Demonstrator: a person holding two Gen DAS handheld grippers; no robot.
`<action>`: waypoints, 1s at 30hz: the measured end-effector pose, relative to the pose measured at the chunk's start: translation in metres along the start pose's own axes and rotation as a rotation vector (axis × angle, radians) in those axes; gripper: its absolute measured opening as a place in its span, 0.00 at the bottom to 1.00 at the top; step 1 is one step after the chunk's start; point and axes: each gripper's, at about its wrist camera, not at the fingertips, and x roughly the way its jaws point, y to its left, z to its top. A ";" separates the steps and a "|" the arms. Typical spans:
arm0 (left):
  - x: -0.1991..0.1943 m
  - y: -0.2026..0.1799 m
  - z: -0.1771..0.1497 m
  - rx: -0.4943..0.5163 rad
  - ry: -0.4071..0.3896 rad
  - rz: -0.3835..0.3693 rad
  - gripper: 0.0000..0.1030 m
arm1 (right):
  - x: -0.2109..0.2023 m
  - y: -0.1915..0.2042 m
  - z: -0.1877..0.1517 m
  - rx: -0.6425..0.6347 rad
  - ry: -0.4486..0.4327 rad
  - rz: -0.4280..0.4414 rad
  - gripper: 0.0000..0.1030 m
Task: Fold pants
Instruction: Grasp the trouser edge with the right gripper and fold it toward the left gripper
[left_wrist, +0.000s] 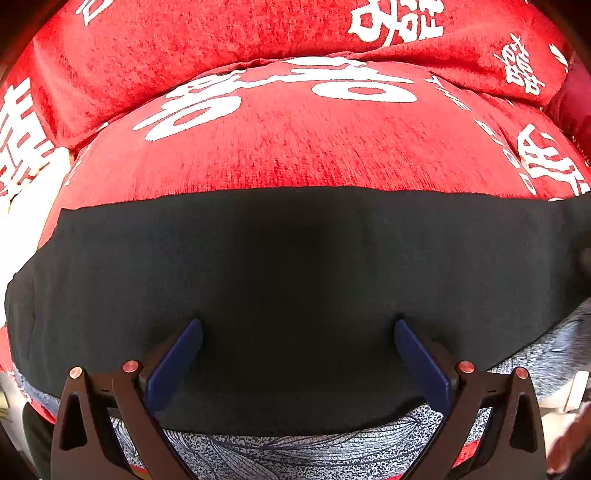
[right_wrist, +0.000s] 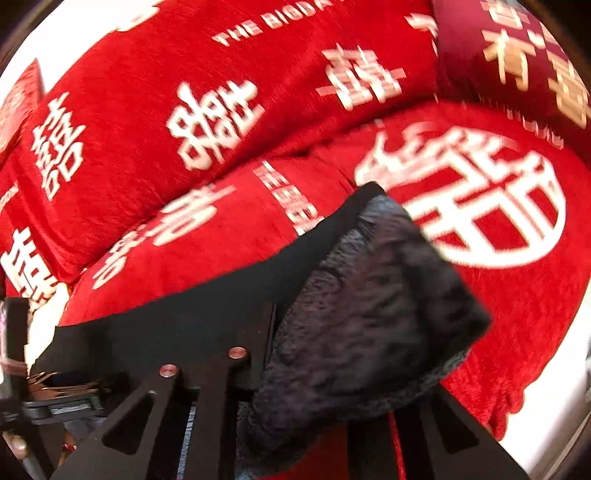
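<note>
Black pants (left_wrist: 295, 280) on red cushion (left_wrist: 295, 147), right tongs (right_wrist: 325, 369) gripping fleecy fold

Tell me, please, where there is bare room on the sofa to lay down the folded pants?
Free: the red seat cushion between the black pants' far edge and the back cushion. Also the seat right of the lifted fleecy end. Crowded: the near edge, under the pants and the open left gripper.

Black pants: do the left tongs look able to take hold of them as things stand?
Probably yes. The left tongs stand open right over the black pants, which lie flat on the red cushion, with nothing between.
</note>
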 end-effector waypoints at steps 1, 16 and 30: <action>0.000 -0.001 -0.001 0.007 -0.003 0.003 1.00 | -0.010 0.008 0.004 -0.021 -0.020 0.001 0.16; -0.042 0.111 0.022 -0.098 -0.010 -0.132 1.00 | -0.078 0.182 -0.011 -0.498 -0.199 -0.108 0.16; -0.028 0.243 -0.030 -0.343 0.029 -0.142 1.00 | 0.017 0.324 -0.143 -1.014 -0.075 -0.267 0.16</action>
